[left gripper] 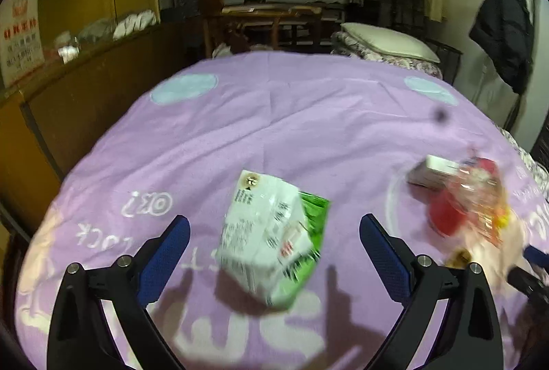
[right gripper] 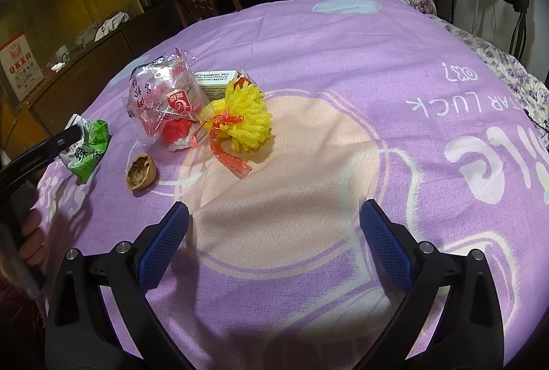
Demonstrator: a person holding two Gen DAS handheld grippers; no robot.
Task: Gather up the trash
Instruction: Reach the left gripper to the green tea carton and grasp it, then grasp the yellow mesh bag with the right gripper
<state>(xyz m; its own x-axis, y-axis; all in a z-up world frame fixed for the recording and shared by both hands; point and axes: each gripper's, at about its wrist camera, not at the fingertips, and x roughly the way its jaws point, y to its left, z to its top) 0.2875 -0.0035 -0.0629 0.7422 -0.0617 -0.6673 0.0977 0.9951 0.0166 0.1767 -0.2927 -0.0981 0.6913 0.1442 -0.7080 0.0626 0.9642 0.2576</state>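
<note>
Left gripper (left gripper: 274, 250) is spread wide, blue pads well apart, and the crumpled green-and-white wrapper (left gripper: 272, 236) sits right between them on the purple bedsheet (left gripper: 274, 116), though neither pad touches it; the shot is smeared, so the print on it is unreadable. Over on the other side, the right gripper (right gripper: 274, 239) hangs just as wide, nothing but pink-and-purple cloth between its fingers. Ahead of it and to the left lies the little heap of rubbish: a clear plastic bag with red print (right gripper: 163, 105), a small white box (right gripper: 214, 81) tucked behind it, a yellow foam net (right gripper: 247, 117) tied with a red ribbon just beside both, and half a walnut shell (right gripper: 141, 171) lying apart, nearer the camera. From the right wrist view the wrapper shows at the far left edge, partly hidden behind the left tool's dark frame
</note>
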